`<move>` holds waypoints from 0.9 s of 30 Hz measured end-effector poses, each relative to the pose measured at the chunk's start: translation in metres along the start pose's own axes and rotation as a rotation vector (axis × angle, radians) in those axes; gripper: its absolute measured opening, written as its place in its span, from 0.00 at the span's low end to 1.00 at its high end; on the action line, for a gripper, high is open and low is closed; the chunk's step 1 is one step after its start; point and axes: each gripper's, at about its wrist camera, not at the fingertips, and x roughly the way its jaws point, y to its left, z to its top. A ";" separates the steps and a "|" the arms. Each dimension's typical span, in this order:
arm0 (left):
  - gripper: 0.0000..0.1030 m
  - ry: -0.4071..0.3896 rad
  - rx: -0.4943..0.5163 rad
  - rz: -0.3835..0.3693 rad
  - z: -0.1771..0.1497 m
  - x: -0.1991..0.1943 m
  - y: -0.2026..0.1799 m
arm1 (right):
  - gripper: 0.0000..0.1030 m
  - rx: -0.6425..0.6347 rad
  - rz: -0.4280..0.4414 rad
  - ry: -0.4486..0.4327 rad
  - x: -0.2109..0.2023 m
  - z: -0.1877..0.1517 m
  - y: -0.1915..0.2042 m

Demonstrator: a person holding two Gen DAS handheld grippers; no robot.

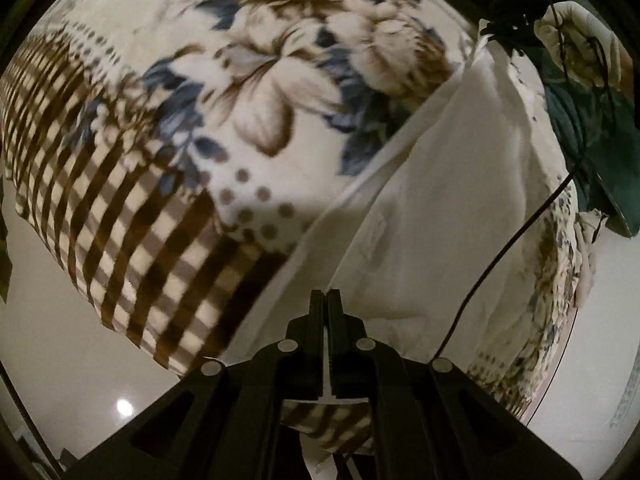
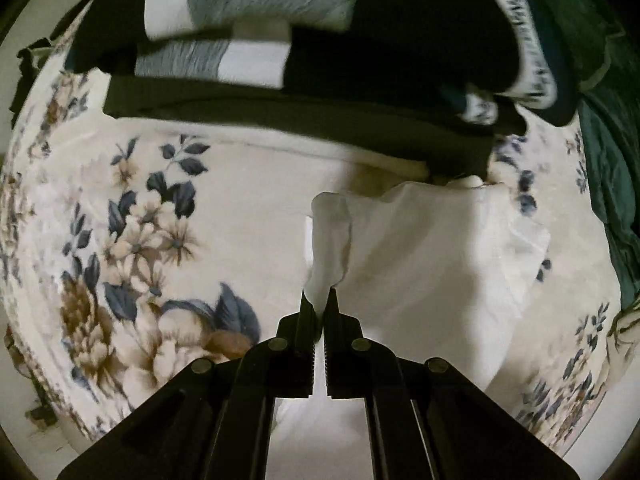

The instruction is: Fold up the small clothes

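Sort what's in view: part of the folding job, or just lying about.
Job: white garment; left gripper; right gripper, both pinching it.
Lying about: floral blanket; folded pile; green cloth; cable.

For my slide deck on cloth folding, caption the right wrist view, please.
Right gripper shut on a white garment, lifting its edge above a floral blanket.

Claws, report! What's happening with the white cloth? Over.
Left claw and right claw shut on white cloth. Folded stack beyond, nothing blocking.
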 end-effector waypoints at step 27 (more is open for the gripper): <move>0.53 0.353 -0.277 -0.193 -0.014 -0.011 0.146 | 0.53 0.295 0.288 0.379 0.012 -0.450 -0.121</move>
